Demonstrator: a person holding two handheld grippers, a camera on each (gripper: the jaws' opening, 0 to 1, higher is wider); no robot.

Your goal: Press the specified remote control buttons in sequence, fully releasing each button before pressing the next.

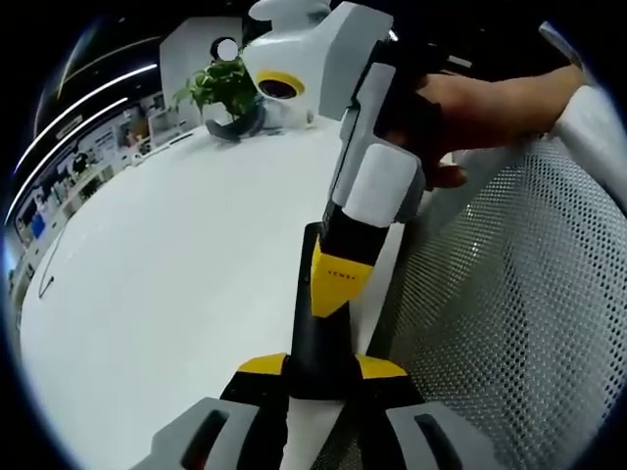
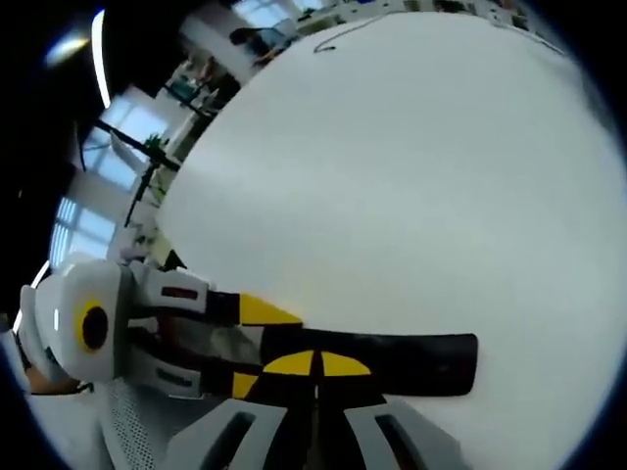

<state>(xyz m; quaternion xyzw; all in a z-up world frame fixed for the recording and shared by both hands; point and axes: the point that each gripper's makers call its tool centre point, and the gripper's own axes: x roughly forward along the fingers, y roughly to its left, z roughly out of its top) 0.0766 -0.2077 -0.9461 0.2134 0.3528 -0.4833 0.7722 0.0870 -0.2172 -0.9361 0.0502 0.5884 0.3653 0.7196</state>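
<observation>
The black remote control, low centre on the white table, is rigid, light and slick. Left gripper pinches its near end; right gripper pressed together on top

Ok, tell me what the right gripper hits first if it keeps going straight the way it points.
The black remote, most likely: the right gripper has its yellow fingers closed right over it on the white table. Contact itself is unclear.
</observation>
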